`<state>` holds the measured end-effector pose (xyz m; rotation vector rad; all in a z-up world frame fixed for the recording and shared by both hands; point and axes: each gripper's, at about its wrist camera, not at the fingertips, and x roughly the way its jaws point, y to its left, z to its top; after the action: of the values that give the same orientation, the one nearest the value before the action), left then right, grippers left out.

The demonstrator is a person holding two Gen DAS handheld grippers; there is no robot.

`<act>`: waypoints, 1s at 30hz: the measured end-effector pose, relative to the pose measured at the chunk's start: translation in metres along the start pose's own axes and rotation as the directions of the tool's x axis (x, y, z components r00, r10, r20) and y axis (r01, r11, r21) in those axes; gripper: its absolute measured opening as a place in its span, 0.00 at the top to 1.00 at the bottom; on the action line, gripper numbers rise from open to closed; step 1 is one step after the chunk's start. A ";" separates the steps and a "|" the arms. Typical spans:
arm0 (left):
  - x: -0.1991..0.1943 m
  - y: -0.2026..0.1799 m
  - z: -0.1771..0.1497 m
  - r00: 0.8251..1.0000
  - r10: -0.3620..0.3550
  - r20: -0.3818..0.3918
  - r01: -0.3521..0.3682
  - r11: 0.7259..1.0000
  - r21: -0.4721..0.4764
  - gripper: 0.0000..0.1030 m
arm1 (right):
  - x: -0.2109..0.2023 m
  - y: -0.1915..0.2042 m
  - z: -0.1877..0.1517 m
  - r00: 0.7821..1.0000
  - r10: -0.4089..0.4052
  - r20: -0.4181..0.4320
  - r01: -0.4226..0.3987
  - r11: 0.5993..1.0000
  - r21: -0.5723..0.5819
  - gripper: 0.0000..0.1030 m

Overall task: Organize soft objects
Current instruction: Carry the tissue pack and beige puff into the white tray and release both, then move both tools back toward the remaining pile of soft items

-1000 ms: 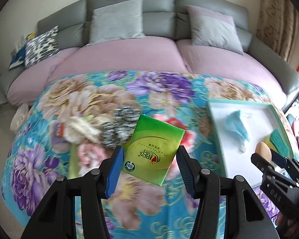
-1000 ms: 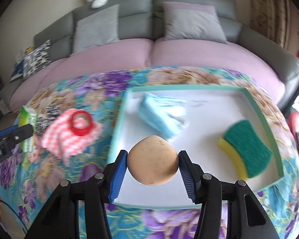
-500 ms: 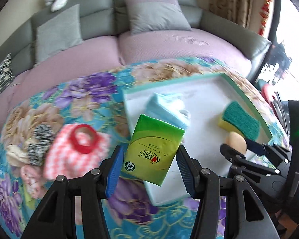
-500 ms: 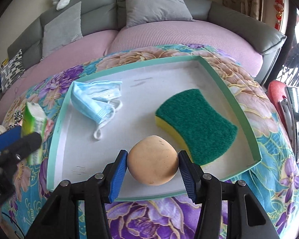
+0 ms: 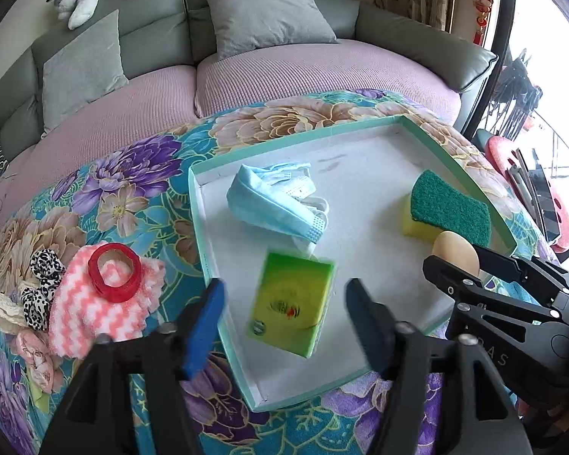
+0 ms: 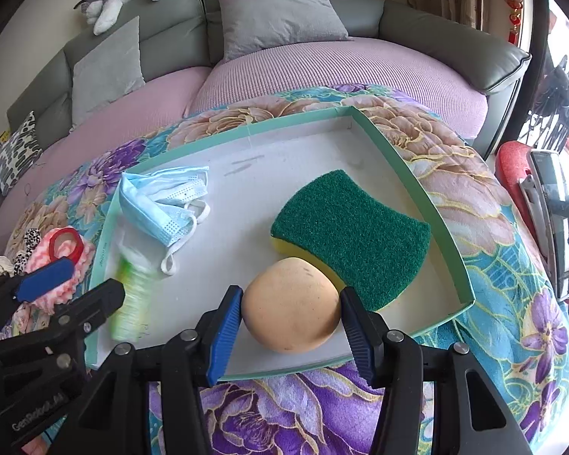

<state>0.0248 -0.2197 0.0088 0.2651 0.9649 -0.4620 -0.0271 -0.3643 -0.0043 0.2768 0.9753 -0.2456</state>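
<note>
Soft objects are being gathered into a shallow tray (image 5: pixel 455 159) with a mint-green rim, set on a floral-covered desk (image 5: pixel 140 174) in front of a sofa (image 5: pixel 322 72). A green tissue pack (image 5: pixel 290 309), blurred, sits between the pads of the left tool (image 5: pixel 282 313), whose jaws are opening and no longer touch it, probably letting it drop onto the tray floor. The right tool (image 6: pixel 291 320) holds one tan egg-shaped sponge (image 6: pixel 291 313) between its pads, low over the tray's near edge, likely for placing next. Already in the tray: one blue face mask (image 5: pixel 273 201) and one green-and-yellow scouring sponge (image 5: pixel 447 210). Left of the tray, still waiting, lie one pink zigzag cloth (image 5: pixel 102 311) with one red ring (image 5: pixel 113 277) on top, and two leopard-print scrunchies (image 5: pixel 41 284) beside it.
</note>
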 end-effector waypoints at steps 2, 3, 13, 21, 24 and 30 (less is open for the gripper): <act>-0.002 0.001 0.000 1.000 0.004 0.007 -0.004 1.000 -0.004 0.24 | -0.001 0.001 0.000 1.000 -0.001 0.003 0.001 1.000 -0.001 0.46; -0.003 0.003 0.001 1.000 0.007 0.011 -0.007 1.000 -0.009 0.24 | -0.002 0.001 0.000 1.000 0.001 0.005 -0.001 1.000 0.000 0.45; -0.008 0.046 -0.002 0.994 0.107 0.017 -0.104 0.985 -0.136 0.05 | -0.005 0.008 0.004 0.998 -0.059 0.033 0.059 0.998 -0.014 0.00; -0.009 0.097 -0.012 0.980 0.197 -0.017 -0.193 0.936 -0.295 0.05 | -0.005 0.014 0.004 0.998 -0.059 0.034 0.059 0.998 -0.026 0.00; -0.014 0.120 -0.020 0.971 0.238 -0.037 -0.235 0.907 -0.350 0.05 | -0.007 0.019 0.004 0.998 -0.060 0.037 0.062 0.998 -0.032 0.00; -0.033 0.168 -0.039 0.955 0.292 -0.057 -0.282 0.824 -0.491 0.05 | -0.010 0.035 0.004 0.998 -0.040 0.039 0.042 0.998 -0.050 0.00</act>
<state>0.0632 -0.0488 0.0173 -0.0640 0.9704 0.0709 -0.0180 -0.3322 0.0104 0.2048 0.9485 -0.2620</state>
